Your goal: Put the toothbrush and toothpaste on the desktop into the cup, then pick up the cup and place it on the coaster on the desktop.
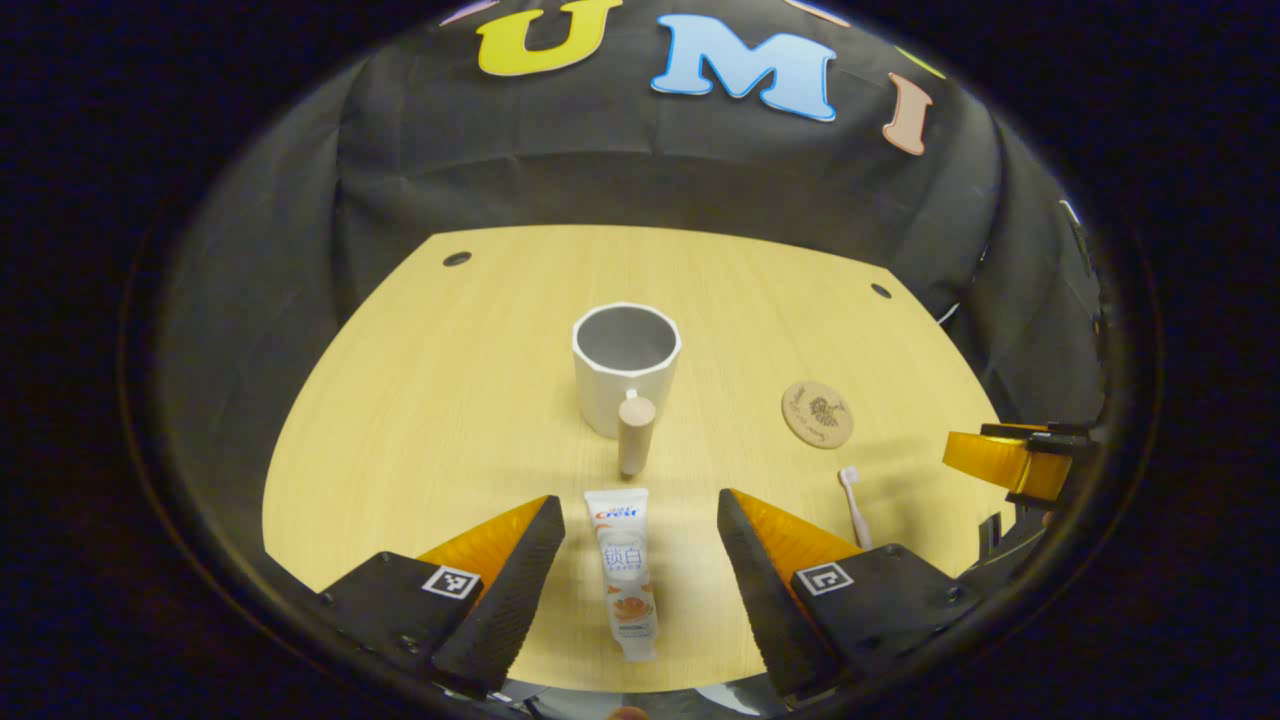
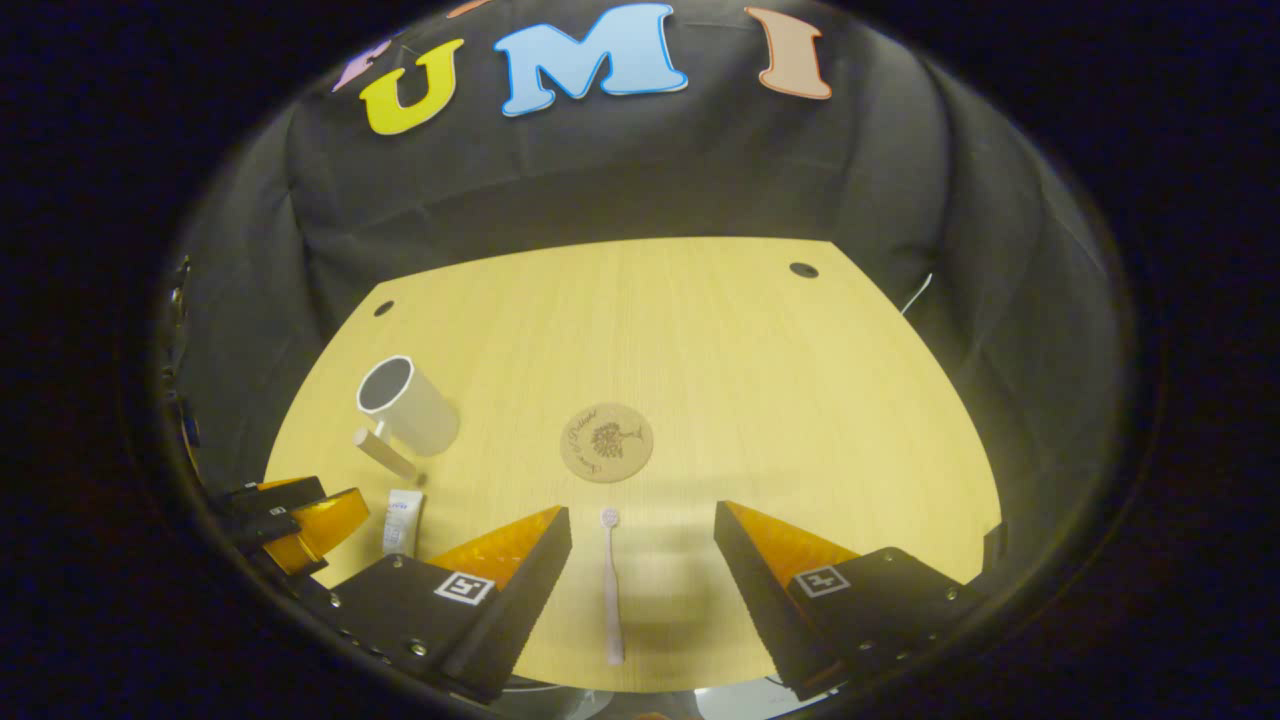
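A: Right gripper (image 2: 642, 590) fingers spread wide, toothbrush (image 2: 611, 590) lying on desktop (image 2: 800, 400) between them, untouched.

B: Ahead?

A: Coaster (image 2: 606, 442) just beyond brush head. Cup (image 2: 408, 402) far left, toothpaste (image 2: 401, 522) below it, beside left gripper (image 2: 300, 520).

White cup (image 1: 626, 368) with wooden handle stands upright before me, empty. Toothpaste tube (image 1: 626, 570) lies flat nearer me. Pale toothbrush (image 2: 611, 588) lies flat just short of the round coaster (image 2: 606, 442).

I see a pale wooden tabletop (image 1: 450, 400) carrying a white handled cup (image 1: 626, 365), round cork coaster (image 1: 817, 413), white toothpaste tube (image 1: 625, 570) and pale pink toothbrush (image 2: 611, 585).
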The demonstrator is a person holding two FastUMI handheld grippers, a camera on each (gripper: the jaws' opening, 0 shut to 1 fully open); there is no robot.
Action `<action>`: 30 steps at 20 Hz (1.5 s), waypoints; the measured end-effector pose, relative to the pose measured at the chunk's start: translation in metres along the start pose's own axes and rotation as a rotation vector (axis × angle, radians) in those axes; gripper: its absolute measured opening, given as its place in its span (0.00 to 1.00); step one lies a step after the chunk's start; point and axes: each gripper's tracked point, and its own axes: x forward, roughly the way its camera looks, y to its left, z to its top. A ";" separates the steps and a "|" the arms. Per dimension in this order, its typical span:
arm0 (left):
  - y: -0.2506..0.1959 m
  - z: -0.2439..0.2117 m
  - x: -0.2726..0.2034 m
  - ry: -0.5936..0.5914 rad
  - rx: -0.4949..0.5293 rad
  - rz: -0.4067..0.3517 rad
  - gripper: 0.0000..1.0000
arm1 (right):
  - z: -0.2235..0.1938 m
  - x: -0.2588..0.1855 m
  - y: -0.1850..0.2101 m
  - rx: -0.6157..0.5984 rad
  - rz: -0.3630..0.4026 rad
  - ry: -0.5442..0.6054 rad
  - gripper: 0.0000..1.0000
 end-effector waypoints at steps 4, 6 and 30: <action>0.005 -0.022 0.019 0.076 -0.023 0.004 0.98 | -0.018 0.015 0.004 -0.003 0.001 0.067 0.93; 0.009 -0.030 0.027 0.108 -0.024 0.012 0.99 | -0.028 0.022 0.007 -0.018 -0.002 0.104 0.93; 0.031 -0.068 0.065 0.260 0.023 0.098 0.62 | -0.105 0.066 0.026 -0.065 -0.014 0.404 0.45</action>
